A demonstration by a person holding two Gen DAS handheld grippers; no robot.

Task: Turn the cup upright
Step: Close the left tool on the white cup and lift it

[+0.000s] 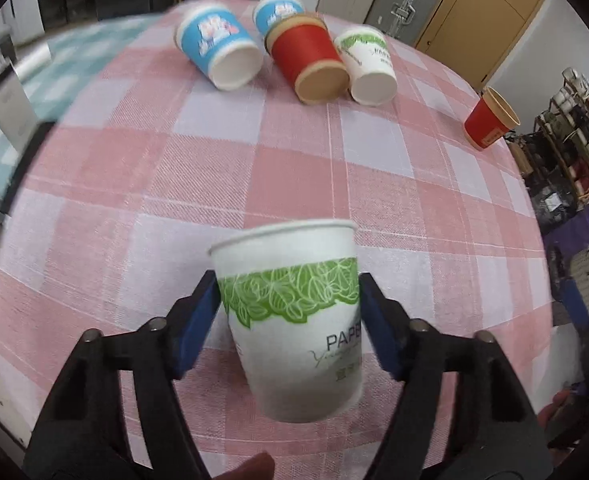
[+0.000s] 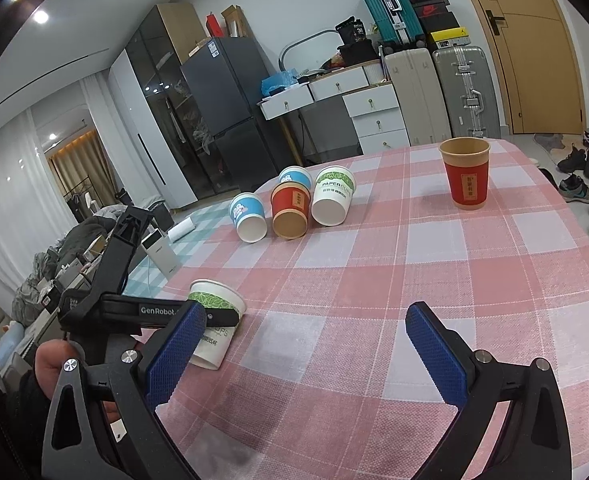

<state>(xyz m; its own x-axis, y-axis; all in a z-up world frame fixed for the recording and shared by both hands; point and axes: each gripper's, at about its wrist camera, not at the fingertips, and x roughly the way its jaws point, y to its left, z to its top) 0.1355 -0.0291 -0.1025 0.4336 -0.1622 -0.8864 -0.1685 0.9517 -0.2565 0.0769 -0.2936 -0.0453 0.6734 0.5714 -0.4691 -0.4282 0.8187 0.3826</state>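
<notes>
My left gripper is shut on a white paper cup with a green leaf band, held mouth-up and slightly tilted just above the pink checked tablecloth. In the right wrist view the same cup sits near the table's left edge, with the left gripper clamped across it. My right gripper is open and empty over the near part of the table, to the right of the cup.
Several cups lie on their sides at the far side: two blue, a red, a white-green. A red cup stands upright at the far right. The table edge drops off left.
</notes>
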